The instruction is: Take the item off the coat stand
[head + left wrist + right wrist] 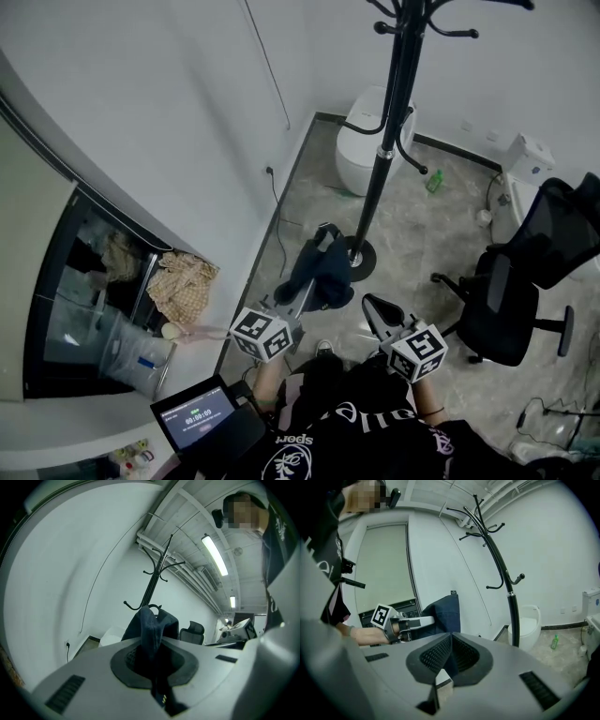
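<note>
Screen (197,412): nearest to me in the head view, lit, low on my left.
Left tongs (302,292): jaws pinched down on a fold of the garment (323,272). In the left gripper view, my tongs (152,653) have dark blue cloth filling the gap between the pads, and the garment (150,625) rises out past the tips.
Right tongs (373,307): jaws brought together with nothing between them. In the right gripper view, the pads of my tongs (449,656) meet in a narrow V and no cloth reaches them.
Garment against tongs: it hangs from the tips of my left tongs, ahead of them and bunched. It sits to the left of my right tongs and apart from them. From the right gripper view I see the garment (443,613) draped beyond the left jaw tips.
Garment against stand: it is off the hooks and hangs low, just beside the base (361,255) of the stand (384,159).
Stand: black and upright. In both gripper views its hooks are bare, and the stand (152,581) (499,569) is behind the garment.
Chair (516,291): black, to the right of the stand and well apart from my tongs.
Tub (361,141): white, behind the stand at the wall.
Bottle (434,180): green, on the floor beyond the stand.
</note>
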